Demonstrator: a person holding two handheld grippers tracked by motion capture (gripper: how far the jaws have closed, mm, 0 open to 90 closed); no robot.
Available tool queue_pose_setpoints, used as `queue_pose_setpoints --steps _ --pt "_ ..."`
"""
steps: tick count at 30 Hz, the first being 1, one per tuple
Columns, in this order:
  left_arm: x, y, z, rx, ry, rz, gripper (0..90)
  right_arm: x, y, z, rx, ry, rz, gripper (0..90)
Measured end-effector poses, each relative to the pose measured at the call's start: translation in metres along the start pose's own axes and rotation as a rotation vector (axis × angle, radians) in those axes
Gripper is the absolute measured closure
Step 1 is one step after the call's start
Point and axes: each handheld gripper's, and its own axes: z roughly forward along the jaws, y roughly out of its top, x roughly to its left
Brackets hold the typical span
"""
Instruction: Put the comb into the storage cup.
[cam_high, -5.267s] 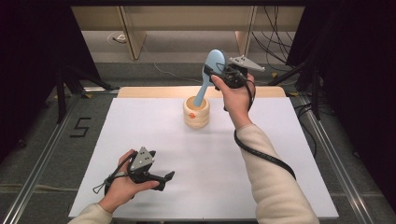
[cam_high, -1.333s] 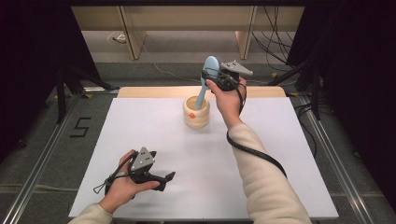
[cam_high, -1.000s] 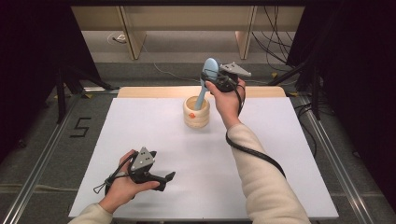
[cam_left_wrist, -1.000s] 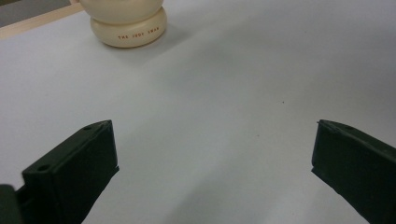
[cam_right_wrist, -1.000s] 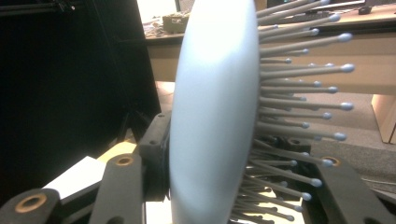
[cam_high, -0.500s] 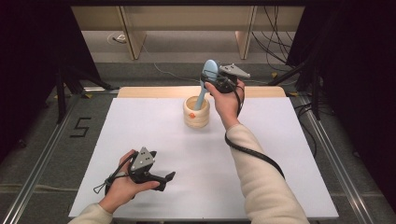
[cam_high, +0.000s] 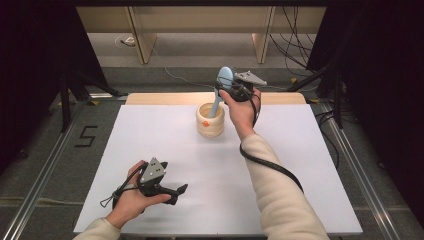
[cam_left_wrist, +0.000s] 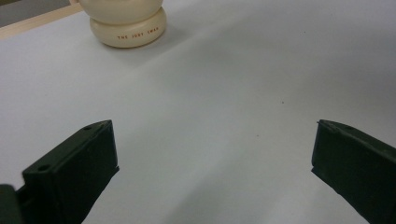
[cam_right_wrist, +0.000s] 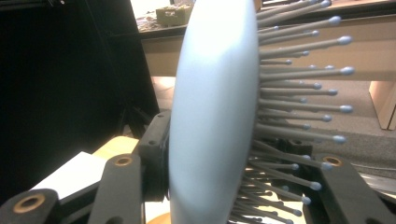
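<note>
While the high view shows a blue hairbrush (cam_high: 220, 90) standing handle-down in the cream holder (cam_high: 210, 120), we see its bristles in the right gripper view. We note the right gripper (cam_high: 231, 92) clamped on the brush head; the left gripper (cam_high: 181, 190) rests on the table (cam_high: 300, 165), jaws wide apart, holding nothing.

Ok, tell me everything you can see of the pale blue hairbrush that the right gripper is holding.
The pale blue plastic hairbrush has an oval head with a smooth back and rows of thin grey-blue bristles tipped with small balls. It stands nearly upright, head up, tilted slightly. Its handle goes down into the cream ribbed ceramic cup at the far middle of the white table. The right gripper is shut on the head, one black jaw on the smooth back, the other on the bristle side.
</note>
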Motion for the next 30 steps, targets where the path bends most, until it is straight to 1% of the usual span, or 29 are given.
queue_pose_setpoints --steps 6,10,12,30 --pt "0.0 0.0 0.0 0.0 -0.001 0.0 0.0 0.0 -0.003 0.002 0.009 -0.002 0.009 50.1" --pt "0.0 0.0 0.0 0.001 -0.003 -0.001 0.0 0.001 -0.005 0.003 0.009 -0.003 0.004 50.0" --pt "0.0 0.0 0.0 0.001 -0.002 0.0 0.0 0.001 -0.006 0.003 0.012 -0.003 0.011 50.0" --pt "0.0 0.0 0.0 0.004 -0.004 0.0 0.0 -0.002 -0.015 0.009 0.022 -0.008 0.032 50.0"
